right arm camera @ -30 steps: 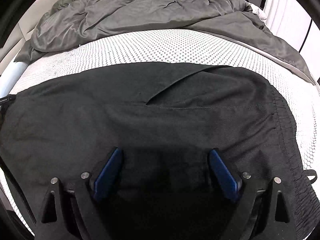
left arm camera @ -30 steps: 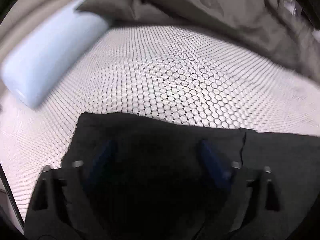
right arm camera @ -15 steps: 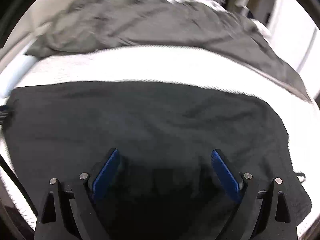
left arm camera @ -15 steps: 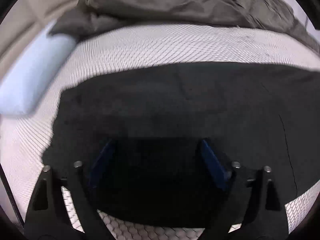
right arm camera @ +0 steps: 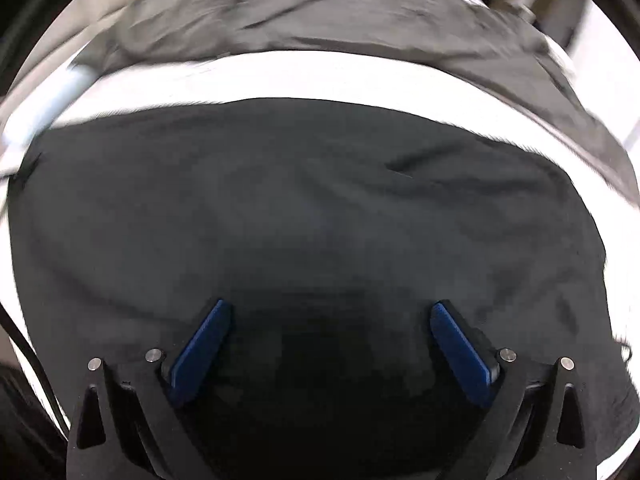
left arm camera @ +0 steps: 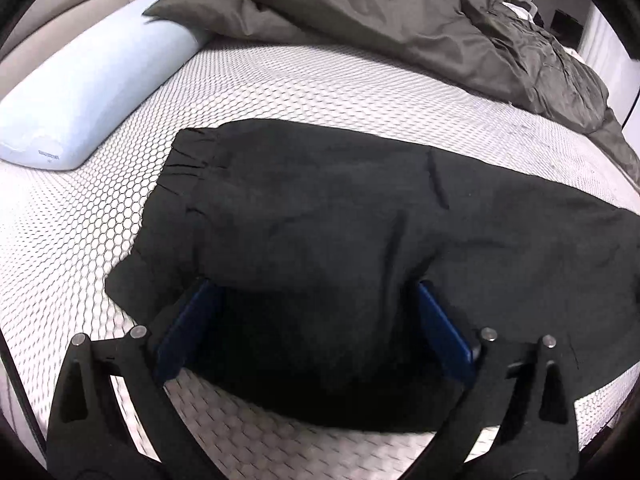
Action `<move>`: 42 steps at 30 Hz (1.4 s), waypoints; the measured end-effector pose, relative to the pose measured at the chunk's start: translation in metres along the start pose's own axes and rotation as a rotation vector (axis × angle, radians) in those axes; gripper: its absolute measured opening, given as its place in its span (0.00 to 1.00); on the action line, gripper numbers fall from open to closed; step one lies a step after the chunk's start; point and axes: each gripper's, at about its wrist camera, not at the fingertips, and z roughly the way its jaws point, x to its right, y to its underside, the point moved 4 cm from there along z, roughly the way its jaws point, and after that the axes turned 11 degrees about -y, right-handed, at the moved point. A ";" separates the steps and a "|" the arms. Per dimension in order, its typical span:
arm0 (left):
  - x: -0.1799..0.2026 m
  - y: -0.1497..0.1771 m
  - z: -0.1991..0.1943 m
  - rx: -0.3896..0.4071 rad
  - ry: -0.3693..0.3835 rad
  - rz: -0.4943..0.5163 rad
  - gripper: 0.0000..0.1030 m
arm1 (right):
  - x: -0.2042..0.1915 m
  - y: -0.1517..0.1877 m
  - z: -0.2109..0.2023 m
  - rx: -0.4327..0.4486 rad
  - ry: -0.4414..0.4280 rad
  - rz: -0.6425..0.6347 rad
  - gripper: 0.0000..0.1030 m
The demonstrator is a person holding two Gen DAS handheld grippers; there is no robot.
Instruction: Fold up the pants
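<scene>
Both grippers are spread wide and holding nothing. The left gripper (left arm camera: 316,320) hovers over the black pants (left arm camera: 360,220), and the right gripper (right arm camera: 330,336) is still opening above them. The pants lie flat across the mattress (left arm camera: 280,92), long axis left-right, elastic cuff toward the pale blue pillow (left arm camera: 84,92). A rumpled grey duvet (left arm camera: 400,12) is piled along the far edge.

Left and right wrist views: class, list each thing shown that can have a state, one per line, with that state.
black pants: folded, lying flat on the mattress, gathered cuffs toward the pillow.
left gripper: open, nothing pinched.
right gripper: jaws opening, over the pants, nothing pinched.
grey duvet: crumpled, bunched at the far side.
pale blue pillow: lying flat, duvet corner over its far end.
</scene>
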 end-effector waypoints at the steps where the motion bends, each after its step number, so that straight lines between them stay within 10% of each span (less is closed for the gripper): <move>1: 0.009 0.001 -0.006 0.007 -0.002 0.015 0.92 | 0.005 0.000 -0.003 0.008 0.010 0.030 0.98; 9: 0.179 0.044 -0.097 0.104 0.290 0.134 0.95 | -0.090 -0.007 -0.023 0.083 -0.135 -0.183 0.98; 14: 0.267 0.073 -0.083 0.037 0.314 0.253 0.95 | -0.108 0.016 -0.009 0.009 -0.143 -0.290 0.98; 23: 0.269 0.075 -0.068 0.048 0.280 0.275 0.97 | 0.082 0.067 -0.055 0.032 -0.021 0.012 0.95; 36: 0.298 0.069 -0.061 0.049 0.297 0.332 0.98 | 0.013 0.036 -0.032 0.064 0.097 -0.172 0.97; 42: 0.294 0.070 -0.057 0.074 0.294 0.318 0.99 | 0.083 0.044 -0.047 0.093 0.130 -0.009 0.91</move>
